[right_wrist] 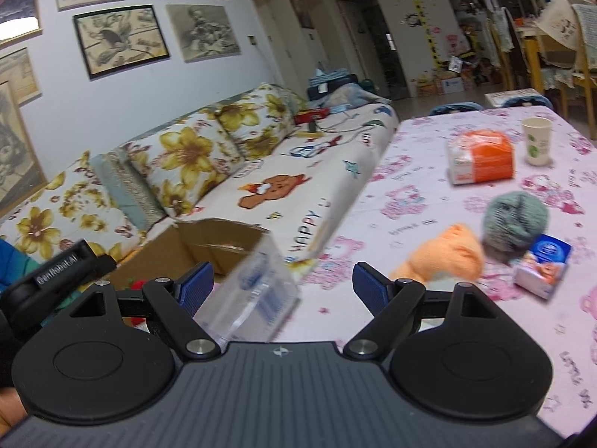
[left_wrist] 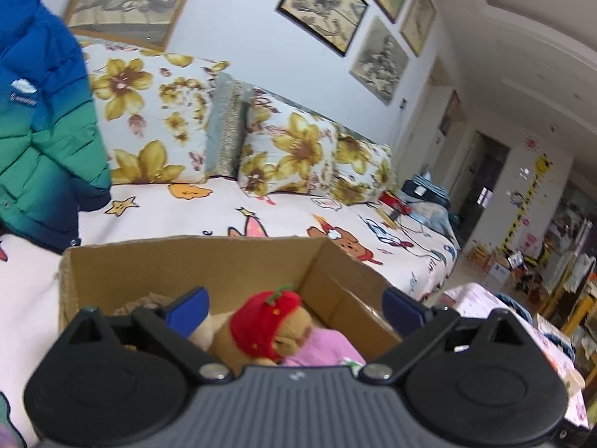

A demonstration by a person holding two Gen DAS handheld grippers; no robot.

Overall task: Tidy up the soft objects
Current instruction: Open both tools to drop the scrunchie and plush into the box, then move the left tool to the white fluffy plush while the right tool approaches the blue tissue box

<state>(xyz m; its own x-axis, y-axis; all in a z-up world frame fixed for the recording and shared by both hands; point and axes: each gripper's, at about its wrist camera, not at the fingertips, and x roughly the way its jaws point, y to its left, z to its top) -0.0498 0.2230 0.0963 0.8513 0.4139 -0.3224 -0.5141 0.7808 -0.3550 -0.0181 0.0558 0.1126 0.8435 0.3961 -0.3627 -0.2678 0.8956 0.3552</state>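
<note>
The open brown corrugated cardboard box [left_wrist: 179, 261] sits on the cartoon-printed sofa cover [left_wrist: 209, 209] and serves as the landmark. Left of it hangs a puffy quilted blue-and-green jacket [left_wrist: 41, 119]. Inside the box lies one tan plush bear wearing a red knitted strawberry hat [left_wrist: 266, 323], with a soft pink cloth [left_wrist: 321, 347] against its right side. The left tool [left_wrist: 294, 308] hovers above the box, tilted slightly downward, its two blue ribbed pads spread wide with nothing pressed between them.

Right of the box, the right tool [right_wrist: 281, 285] also stands wide apart; a blurred clear plastic packet with blue print [right_wrist: 257, 291] shows between its pads, touching neither. Farther right, on the table [right_wrist: 410, 194] with its pink-printed cloth, lie one fuzzy orange plush toy [right_wrist: 444, 257], one grey-green ball of yarn [right_wrist: 516, 218], one small blue-and-white tissue packet [right_wrist: 543, 270], one orange-wrapped block [right_wrist: 481, 162] and one pale paper cup [right_wrist: 537, 140].
</note>
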